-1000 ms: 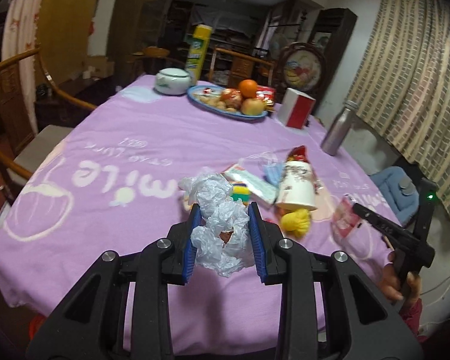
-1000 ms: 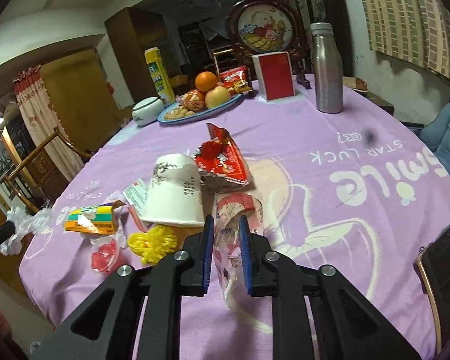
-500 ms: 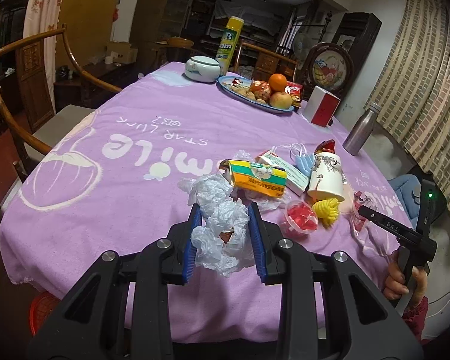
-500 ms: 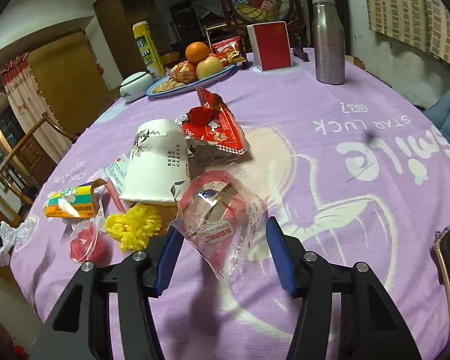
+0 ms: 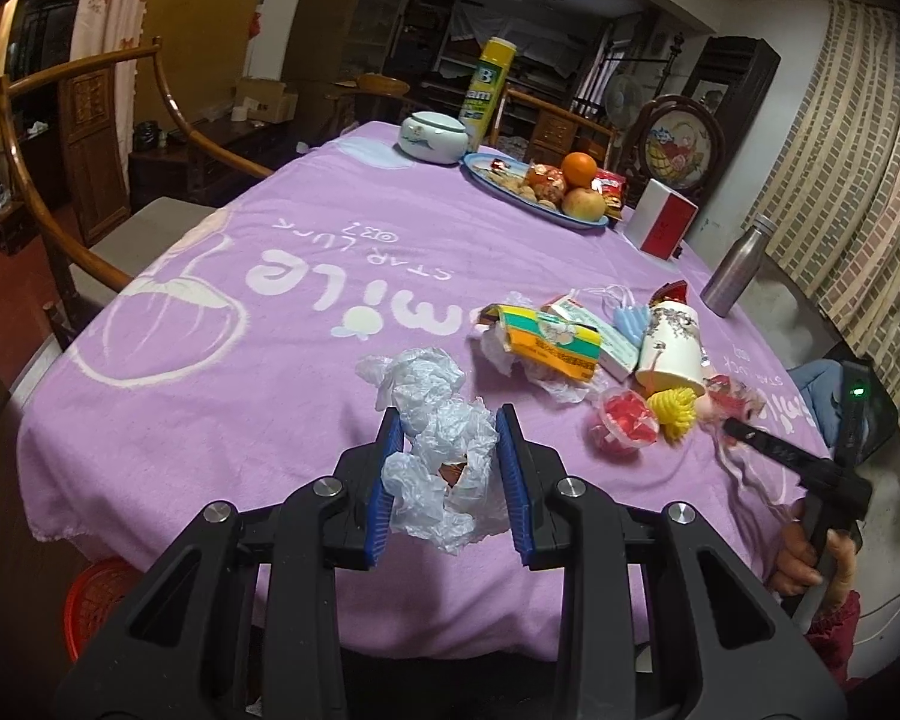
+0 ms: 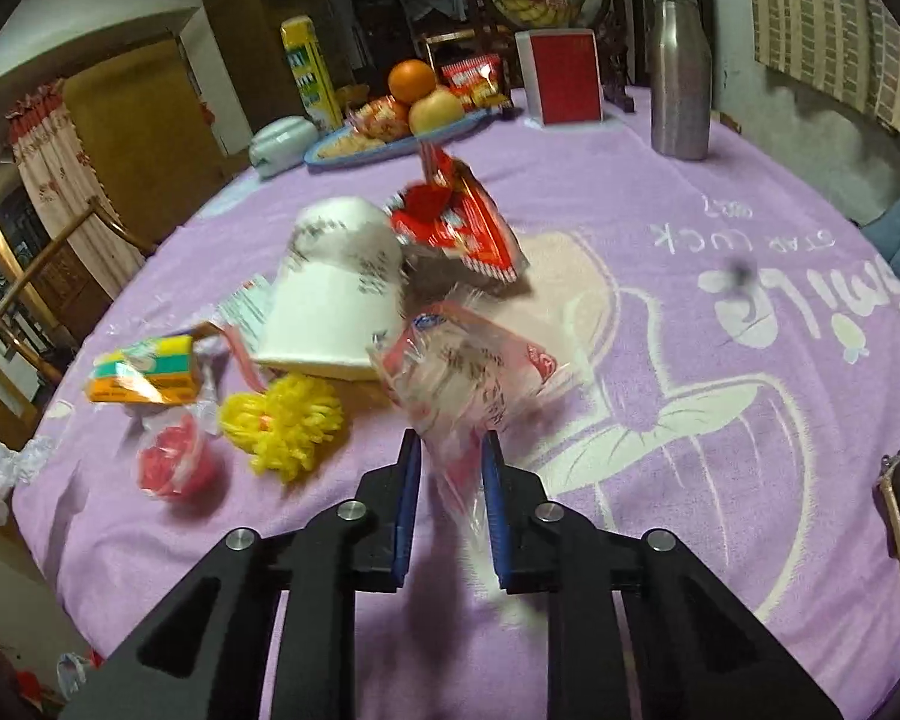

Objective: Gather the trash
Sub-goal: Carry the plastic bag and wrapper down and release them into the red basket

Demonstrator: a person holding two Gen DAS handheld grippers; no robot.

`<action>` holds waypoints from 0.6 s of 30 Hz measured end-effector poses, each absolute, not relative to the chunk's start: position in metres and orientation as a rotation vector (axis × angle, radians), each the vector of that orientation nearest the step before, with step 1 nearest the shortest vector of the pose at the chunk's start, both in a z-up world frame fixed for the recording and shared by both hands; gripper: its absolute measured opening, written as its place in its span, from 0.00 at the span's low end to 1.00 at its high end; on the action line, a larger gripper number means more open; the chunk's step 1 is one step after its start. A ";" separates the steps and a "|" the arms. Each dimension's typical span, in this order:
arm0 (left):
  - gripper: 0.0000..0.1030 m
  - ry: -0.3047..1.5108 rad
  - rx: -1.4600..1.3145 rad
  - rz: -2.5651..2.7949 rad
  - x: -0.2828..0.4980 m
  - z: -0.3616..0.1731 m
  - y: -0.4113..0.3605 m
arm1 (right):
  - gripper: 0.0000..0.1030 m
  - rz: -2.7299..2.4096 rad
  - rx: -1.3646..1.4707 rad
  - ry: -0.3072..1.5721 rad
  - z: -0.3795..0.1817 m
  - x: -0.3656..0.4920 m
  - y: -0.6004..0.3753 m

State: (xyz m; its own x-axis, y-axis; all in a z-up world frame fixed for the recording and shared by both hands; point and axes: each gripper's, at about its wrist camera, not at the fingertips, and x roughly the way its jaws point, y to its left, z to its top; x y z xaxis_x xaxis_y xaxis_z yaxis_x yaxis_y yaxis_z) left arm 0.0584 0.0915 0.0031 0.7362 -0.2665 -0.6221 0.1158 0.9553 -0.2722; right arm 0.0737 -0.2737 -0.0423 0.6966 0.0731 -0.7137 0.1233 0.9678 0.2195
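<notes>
My left gripper (image 5: 450,438) is shut on a crumpled white plastic bag (image 5: 444,450), held above the near edge of the purple tablecloth (image 5: 240,360). My right gripper (image 6: 450,462) is closed on the tail of a clear snack wrapper with red print (image 6: 474,378), blurred by motion. On the cloth lie a tipped white paper cup (image 6: 330,294), a red snack packet (image 6: 456,222), a yellow frilly scrap (image 6: 285,420), a red jelly cup (image 6: 174,468) and a yellow-orange carton (image 6: 144,375). The right gripper also shows in the left wrist view (image 5: 744,438).
A blue fruit plate (image 5: 534,204), white lidded bowl (image 5: 432,137), yellow can (image 5: 483,87), red box (image 5: 660,225) and steel bottle (image 5: 738,270) stand at the far side. A wooden chair (image 5: 78,192) is at left. A red basket (image 5: 96,600) sits below the table edge.
My right gripper opened around the clear wrapper half a second ago and has closed on it again. My left gripper, still holding the plastic bag, has drawn back from the table.
</notes>
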 end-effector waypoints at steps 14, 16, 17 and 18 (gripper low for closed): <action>0.31 0.743 -0.210 -0.029 -0.002 -0.006 0.174 | 0.20 0.277 0.172 0.680 0.023 0.039 -0.181; 0.31 0.745 -0.201 -0.004 -0.011 -0.007 0.186 | 0.20 0.333 0.148 0.685 0.028 0.038 -0.157; 0.31 0.751 -0.193 0.014 -0.017 -0.008 0.195 | 0.20 0.366 0.134 0.690 0.030 0.037 -0.142; 0.31 0.759 -0.188 0.023 -0.022 -0.010 0.201 | 0.20 0.392 0.122 0.694 0.032 0.036 -0.130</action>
